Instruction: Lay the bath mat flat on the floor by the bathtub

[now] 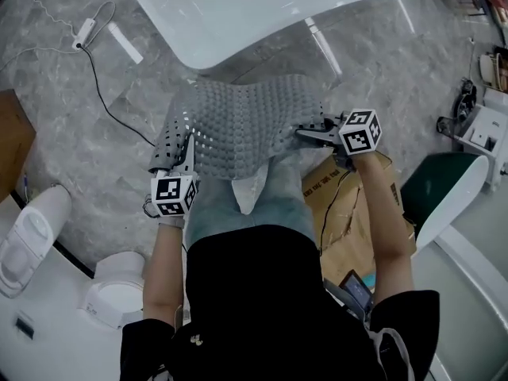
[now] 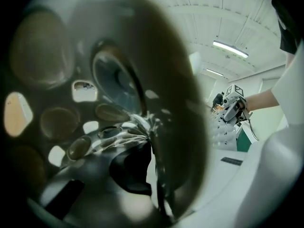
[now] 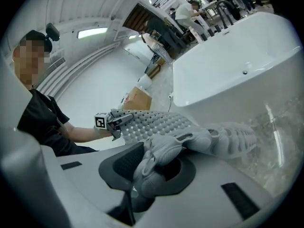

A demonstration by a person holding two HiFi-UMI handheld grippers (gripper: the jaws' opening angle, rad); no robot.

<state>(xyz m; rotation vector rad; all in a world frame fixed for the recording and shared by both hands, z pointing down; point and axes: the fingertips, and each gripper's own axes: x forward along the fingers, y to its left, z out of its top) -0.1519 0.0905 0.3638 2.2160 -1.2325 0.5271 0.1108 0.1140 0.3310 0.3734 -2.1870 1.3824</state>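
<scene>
The grey bath mat (image 1: 238, 125), studded with bumps and holes, hangs spread between my two grippers above the marble floor, just in front of the white bathtub (image 1: 262, 6). My left gripper (image 1: 186, 155) is shut on the mat's left edge. In the left gripper view the mat (image 2: 118, 80) lies right over the lens, bunched between the jaws of my left gripper (image 2: 145, 127). My right gripper (image 1: 308, 132) is shut on the right edge, and a fold of mat (image 3: 156, 122) is crumpled between the jaws of my right gripper (image 3: 152, 163). The tub (image 3: 228, 65) stands close beyond it.
A flattened cardboard box (image 1: 349, 205) lies on the floor at the right, under my right arm. Two white toilets (image 1: 32, 236) (image 1: 119, 288) stand at the lower left. A power strip with a black cable (image 1: 83, 30) lies at the upper left. A dark green tub (image 1: 444, 189) sits at the right.
</scene>
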